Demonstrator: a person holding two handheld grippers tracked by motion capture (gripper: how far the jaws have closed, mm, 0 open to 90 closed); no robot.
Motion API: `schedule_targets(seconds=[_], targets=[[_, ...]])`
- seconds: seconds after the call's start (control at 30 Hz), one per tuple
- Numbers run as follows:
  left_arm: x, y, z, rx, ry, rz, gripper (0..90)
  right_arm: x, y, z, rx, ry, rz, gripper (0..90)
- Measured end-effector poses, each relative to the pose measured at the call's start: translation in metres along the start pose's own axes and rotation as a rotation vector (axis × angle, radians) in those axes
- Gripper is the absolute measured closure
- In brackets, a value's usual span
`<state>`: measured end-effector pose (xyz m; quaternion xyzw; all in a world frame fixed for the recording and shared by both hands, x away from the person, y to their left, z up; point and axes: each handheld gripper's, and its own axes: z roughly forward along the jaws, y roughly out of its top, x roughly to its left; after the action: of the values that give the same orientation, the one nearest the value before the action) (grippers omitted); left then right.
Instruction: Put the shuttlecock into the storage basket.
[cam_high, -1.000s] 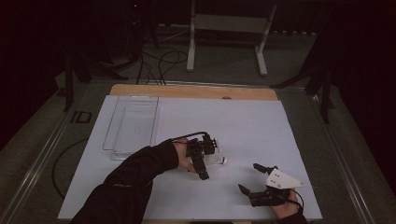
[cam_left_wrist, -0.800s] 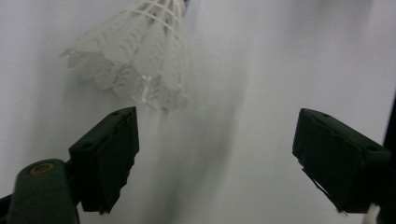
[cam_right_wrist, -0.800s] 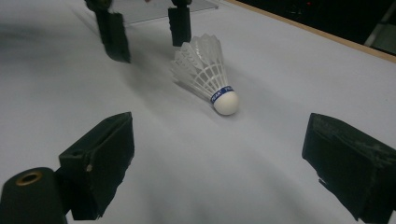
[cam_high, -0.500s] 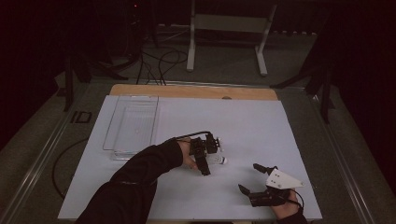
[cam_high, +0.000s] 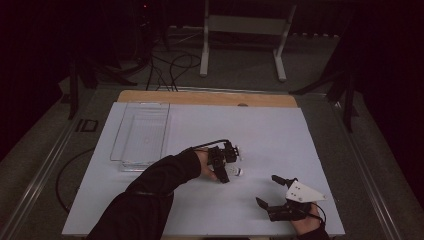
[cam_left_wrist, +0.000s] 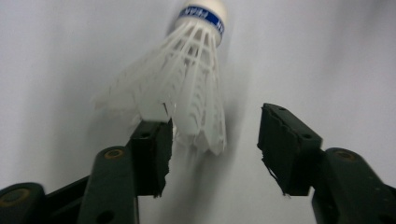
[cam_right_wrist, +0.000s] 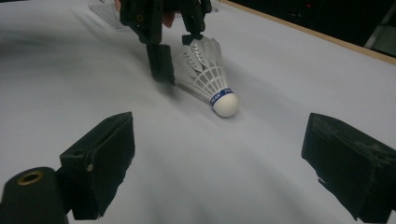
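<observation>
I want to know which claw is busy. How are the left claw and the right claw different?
The left claw sits around the shuttlecock, its jaws just closing in on the feathers; the right claw has nothing between its jaws. The left claw's jaws stand about half apart; the right claw's stand wide. Both are black, two-jawed, and over the white table.

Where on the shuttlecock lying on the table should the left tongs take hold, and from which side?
Probably the feather skirt of the shuttlecock, from its open end: it lies on its side, skirt toward the left tongs, whose jaws have just been closing around the rim, one pad apart.
</observation>
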<state>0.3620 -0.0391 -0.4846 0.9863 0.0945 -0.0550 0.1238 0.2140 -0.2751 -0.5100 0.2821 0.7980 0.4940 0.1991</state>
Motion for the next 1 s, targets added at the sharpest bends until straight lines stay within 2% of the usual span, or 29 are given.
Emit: schedule_targets(seconds=[0.17, 0.4, 0.47, 0.63, 0.83, 1.0], targets=[[0.0033, 0.0006, 0.0027, 0.003, 0.012, 0.0, 54.9, -0.0001, -0.0002, 0.0, 0.001, -0.005, -0.002, 9.5], [0.0036, 0.0032, 0.0041, -0.012, 0.005, 0.012, 66.0, -0.0003, -0.0006, 0.0004, 0.003, -0.005, -0.004, 9.5], [0.0034, 0.0043, 0.0038, -0.008, 0.005, 0.012, 72.8, -0.0002, -0.0004, 0.0, 0.001, -0.006, -0.003, 9.5], [0.0034, 0.0054, 0.0033, -0.014, 0.0, 0.029, 77.7, -0.0006, -0.0007, 0.0002, 0.005, -0.004, -0.004, 9.5], [0.0027, 0.0059, 0.0025, -0.013, -0.009, 0.043, 89.1, -0.0006, -0.0007, 0.0002, 0.007, -0.002, 0.0, 9.6], [0.0011, 0.0057, -0.0004, -0.024, -0.02, 0.04, 89.8, -0.0004, -0.0007, 0.0006, 0.008, 0.002, -0.002, 9.6]])
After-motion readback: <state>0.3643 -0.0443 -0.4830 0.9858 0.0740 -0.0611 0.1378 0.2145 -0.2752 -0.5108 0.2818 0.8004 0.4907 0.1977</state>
